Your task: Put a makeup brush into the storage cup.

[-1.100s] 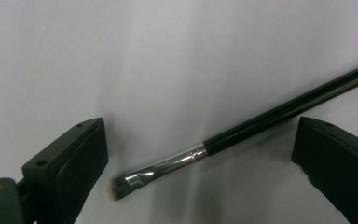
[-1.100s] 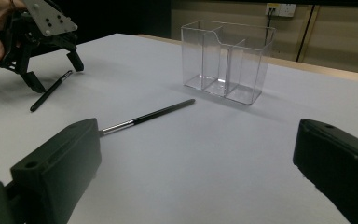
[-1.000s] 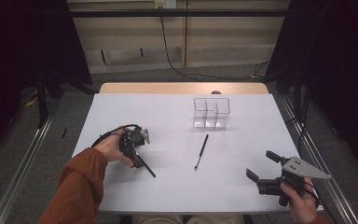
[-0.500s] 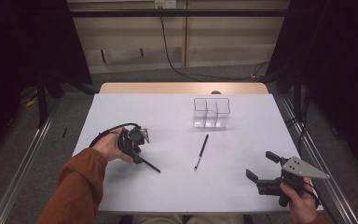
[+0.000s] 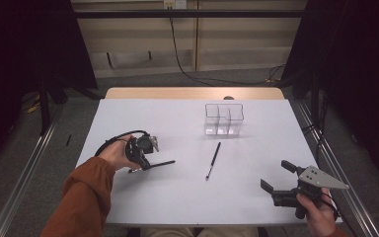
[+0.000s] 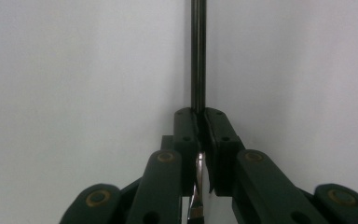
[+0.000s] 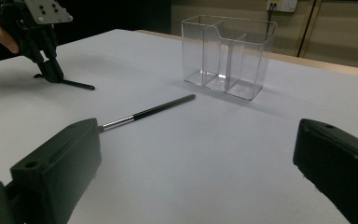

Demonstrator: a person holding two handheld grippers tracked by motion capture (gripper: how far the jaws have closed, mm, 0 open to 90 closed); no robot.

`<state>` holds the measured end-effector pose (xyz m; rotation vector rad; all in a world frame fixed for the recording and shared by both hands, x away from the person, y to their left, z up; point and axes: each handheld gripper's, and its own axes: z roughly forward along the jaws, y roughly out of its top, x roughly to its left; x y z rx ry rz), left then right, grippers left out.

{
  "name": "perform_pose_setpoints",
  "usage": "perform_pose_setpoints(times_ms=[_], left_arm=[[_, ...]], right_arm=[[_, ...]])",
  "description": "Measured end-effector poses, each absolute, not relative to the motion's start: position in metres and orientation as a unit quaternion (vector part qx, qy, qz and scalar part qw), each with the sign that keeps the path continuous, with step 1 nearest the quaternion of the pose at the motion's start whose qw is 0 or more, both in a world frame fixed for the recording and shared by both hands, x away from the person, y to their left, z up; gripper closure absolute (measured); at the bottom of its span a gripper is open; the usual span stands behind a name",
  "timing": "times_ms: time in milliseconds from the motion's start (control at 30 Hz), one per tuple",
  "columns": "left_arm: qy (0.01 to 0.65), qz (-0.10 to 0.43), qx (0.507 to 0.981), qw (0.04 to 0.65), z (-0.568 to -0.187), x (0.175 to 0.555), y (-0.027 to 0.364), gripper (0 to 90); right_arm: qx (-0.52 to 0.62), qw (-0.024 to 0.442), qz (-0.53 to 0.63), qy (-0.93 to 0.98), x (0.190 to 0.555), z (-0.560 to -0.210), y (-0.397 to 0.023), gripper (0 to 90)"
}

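On the white table [image 5: 177, 197], my left gripper [image 5: 142, 163] points down at the left. Its jaws have just been closing and now press on a thin black stick [image 5: 161, 163] with a silver part. In the left gripper view the pads [image 6: 199, 115] meet around the stick [image 6: 198, 56]. A second black stick with a silver end [image 5: 213, 160] lies loose at mid-table, also in the right gripper view [image 7: 144, 112]. My right gripper [image 5: 276, 176] rests at the front right, jaws wide apart with nothing between them [image 7: 196, 177].
A clear plastic box with compartments [image 5: 224, 119] stands beyond the loose stick, nearer the far edge; the right gripper view has it too [image 7: 226, 56]. A black cable loops from the left gripper [image 5: 111, 140]. Floor rails run along both sides of the table.
The left gripper's jaws have shut on the stick beside it, and the stick's free end has swung from pointing toward the near edge to pointing right. The right gripper has kept still.
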<state>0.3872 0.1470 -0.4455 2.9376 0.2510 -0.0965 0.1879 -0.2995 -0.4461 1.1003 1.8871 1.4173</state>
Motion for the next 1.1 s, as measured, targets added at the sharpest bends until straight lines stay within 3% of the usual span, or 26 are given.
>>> perform_pose_setpoints(times_ms=[533, 1100], left_arm=[[0.135, -0.042, 0.983, 0.117, -0.445, 0.389, 0.154, 84.2], [0.199, -0.052, 0.958, 0.197, -0.439, 0.39, 0.169, 84.2]], right_arm=[[0.411, 0.264, 0.525, 0.697, 0.188, -0.446, -0.3, 0.5], [0.411, 0.264, 0.526, 0.697, 0.188, -0.446, -0.301, 0.5]])
